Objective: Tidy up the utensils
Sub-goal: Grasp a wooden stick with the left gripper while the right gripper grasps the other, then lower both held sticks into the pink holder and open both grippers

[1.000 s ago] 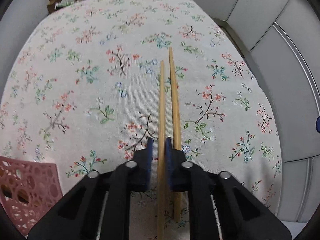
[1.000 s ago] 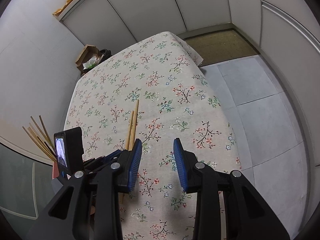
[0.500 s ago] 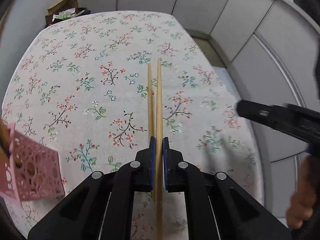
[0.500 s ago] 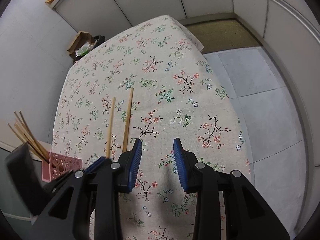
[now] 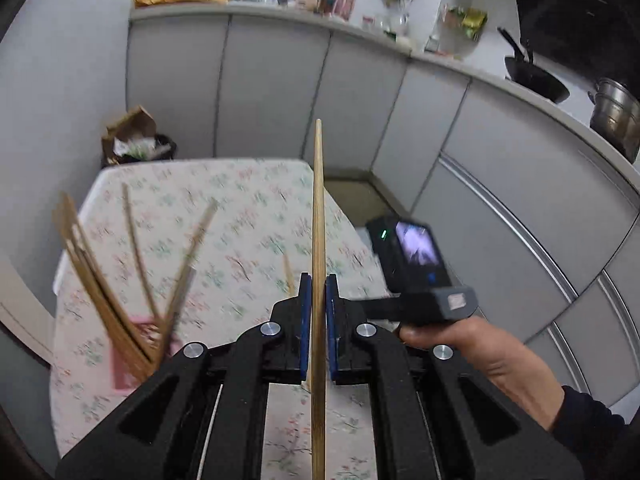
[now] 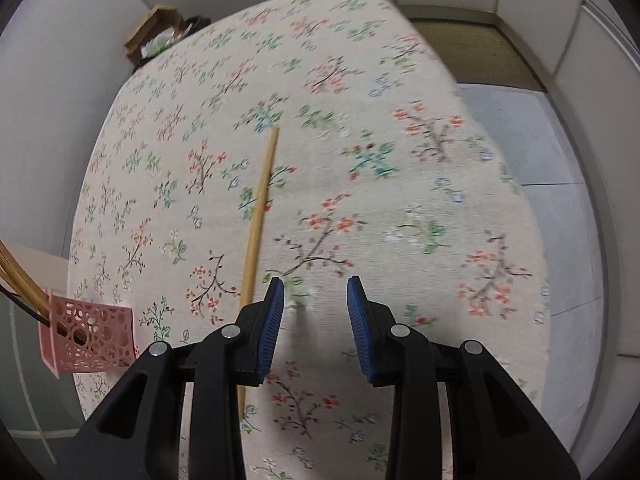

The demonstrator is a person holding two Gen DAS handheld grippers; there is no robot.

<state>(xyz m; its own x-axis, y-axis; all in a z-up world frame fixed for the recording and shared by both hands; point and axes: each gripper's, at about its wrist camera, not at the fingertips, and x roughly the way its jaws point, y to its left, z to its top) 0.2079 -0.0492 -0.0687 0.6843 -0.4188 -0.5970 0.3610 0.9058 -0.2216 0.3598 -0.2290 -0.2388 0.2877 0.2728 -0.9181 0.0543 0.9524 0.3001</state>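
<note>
My left gripper [image 5: 318, 294] is shut on a wooden chopstick [image 5: 318, 216], held up above the floral tablecloth [image 5: 240, 224] with its tip pointing away. A pink perforated holder [image 5: 134, 344] at lower left carries several chopsticks [image 5: 100, 284] that fan upward. In the right wrist view a second chopstick [image 6: 260, 204] lies flat on the cloth [image 6: 400, 200], just left of my right gripper [image 6: 316, 304], which is open with nothing between its blue pads. The pink holder [image 6: 90, 338] stands at the table's left edge. A hand [image 5: 480, 354] carries the right gripper's body [image 5: 416, 276] at the right.
White cabinet fronts [image 5: 280, 92] ring the table, with a cluttered counter above holding a black pan [image 5: 534, 80] and a steel pot [image 5: 616, 118]. An open cardboard box [image 5: 132, 132] sits beyond the table's far left corner. Grey floor [image 6: 552, 152] lies to the right.
My left gripper has lifted one chopstick off the cloth and tipped upward, leaving the other lying there. The right gripper has sunk toward the cloth, close beside the remaining chopstick.
</note>
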